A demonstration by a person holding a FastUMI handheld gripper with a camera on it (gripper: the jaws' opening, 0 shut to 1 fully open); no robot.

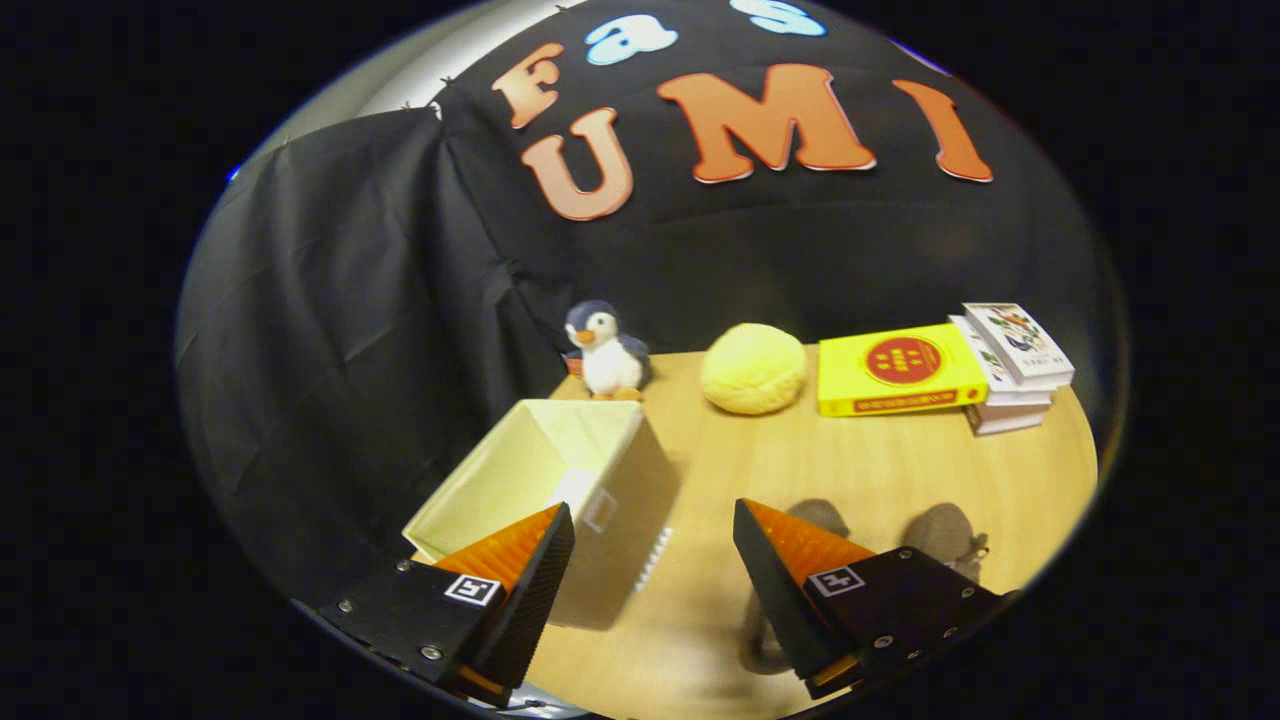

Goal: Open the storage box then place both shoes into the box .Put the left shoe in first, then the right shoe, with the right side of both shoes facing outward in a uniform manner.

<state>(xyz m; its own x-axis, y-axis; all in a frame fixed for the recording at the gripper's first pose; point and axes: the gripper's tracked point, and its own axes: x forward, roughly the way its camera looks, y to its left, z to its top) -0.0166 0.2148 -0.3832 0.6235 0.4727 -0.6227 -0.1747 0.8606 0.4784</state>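
The gripper [655,560] hangs above the wooden table [860,470] with its jaws spread wide and nothing between them; the cream storage box [560,480] stands open-topped at the left finger, its long axis running away toward the penguin toy [606,352]; two grey shoes [945,535] lie by the right finger, partly hidden, heading unclear; beyond sit a yellow ball [753,368] and books [900,370].
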